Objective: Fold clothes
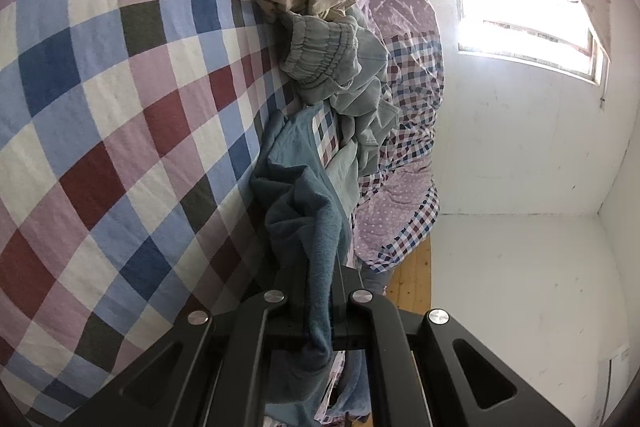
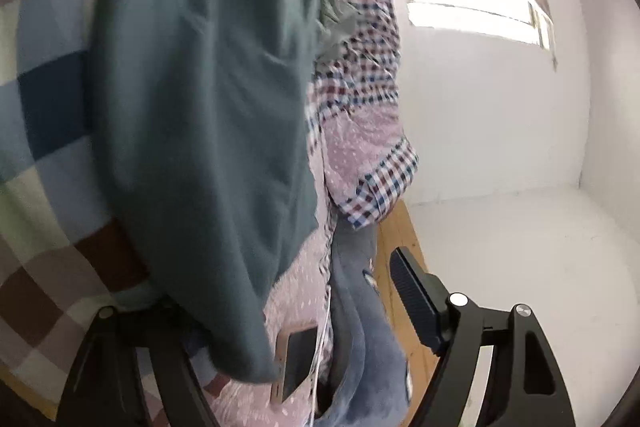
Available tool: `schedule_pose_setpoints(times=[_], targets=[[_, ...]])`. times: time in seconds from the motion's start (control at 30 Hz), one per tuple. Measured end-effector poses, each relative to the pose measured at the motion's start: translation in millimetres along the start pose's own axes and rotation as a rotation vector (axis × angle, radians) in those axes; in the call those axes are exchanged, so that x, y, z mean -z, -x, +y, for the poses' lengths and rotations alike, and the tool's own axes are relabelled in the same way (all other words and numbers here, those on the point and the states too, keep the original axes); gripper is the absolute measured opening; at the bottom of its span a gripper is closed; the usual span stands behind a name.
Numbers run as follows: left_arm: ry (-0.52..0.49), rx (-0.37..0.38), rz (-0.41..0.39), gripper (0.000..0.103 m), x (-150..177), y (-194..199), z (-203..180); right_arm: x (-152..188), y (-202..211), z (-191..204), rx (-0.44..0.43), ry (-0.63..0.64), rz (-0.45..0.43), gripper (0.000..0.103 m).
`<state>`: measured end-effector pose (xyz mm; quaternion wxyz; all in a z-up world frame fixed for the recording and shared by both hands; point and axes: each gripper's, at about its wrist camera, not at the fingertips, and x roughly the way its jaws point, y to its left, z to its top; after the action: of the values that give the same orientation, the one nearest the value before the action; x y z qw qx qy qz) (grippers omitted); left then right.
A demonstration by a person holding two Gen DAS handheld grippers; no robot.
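Pinching teal garment [image 1: 308, 211]: left hand-held gripper [image 1: 316, 301]; right hand-held gripper [image 2: 288, 311] apart; no legible writing.

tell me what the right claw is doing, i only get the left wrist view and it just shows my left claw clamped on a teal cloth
Observer: The right claw is open wide, with nothing pinched in it.
Operator: is the cloth anywhere near it
Observer: Yes, the teal cloth hangs right in front of it and hides one of its fingers.
Operator: anything lying under there i should watch for
Observer: A phone lies on the pink dotted quilt just ahead of the claw, with a white cable beside it.
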<state>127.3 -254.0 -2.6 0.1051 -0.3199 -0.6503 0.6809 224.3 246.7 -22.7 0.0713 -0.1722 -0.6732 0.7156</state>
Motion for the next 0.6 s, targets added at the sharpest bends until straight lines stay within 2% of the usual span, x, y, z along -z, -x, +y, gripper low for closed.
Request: schedule_pose_setpoints(times=[0.1,0.2,0.3,0.37,0.43,0.47,0.6], targets=[[0.000,-0.004,-0.001,0.003,0.5,-0.8,0.3,2.8,-1.2,-2.8,-0.027,0.012,-0.033,0.080],[-0.005,-0.006,-0.001,0.003,1.0,-1.8,-0.5,1.4,-6.3,-20.0,0.004,-0.042,-0.003,0.077],[-0.007,-0.009,-0.003,0.003,1.2,-1.8,-0.4,-7.4,-9.9,-24.6,0.025,-0.054,0.009,0.065],[-0.008,-0.012,-0.003,0.003,1.3,-1.6,-0.1,-9.1,-10.1,-11.0,0.000,0.012,-0.005,0.048],[-0.009,-0.014,-0.002,0.003,1.1,-1.6,0.3,-10.0,-9.8,-2.2,-0.008,0.057,-0.027,0.039],[-0.008,-0.014,-0.002,0.003,0.7,-1.8,0.4,-10.3,-11.2,-1.1,-0.014,0.063,-0.027,0.036],[-0.007,-0.014,0.003,0.003,0.6,-2.5,0.9,-15.8,-24.3,-4.9,-0.036,0.069,0.009,0.034]])
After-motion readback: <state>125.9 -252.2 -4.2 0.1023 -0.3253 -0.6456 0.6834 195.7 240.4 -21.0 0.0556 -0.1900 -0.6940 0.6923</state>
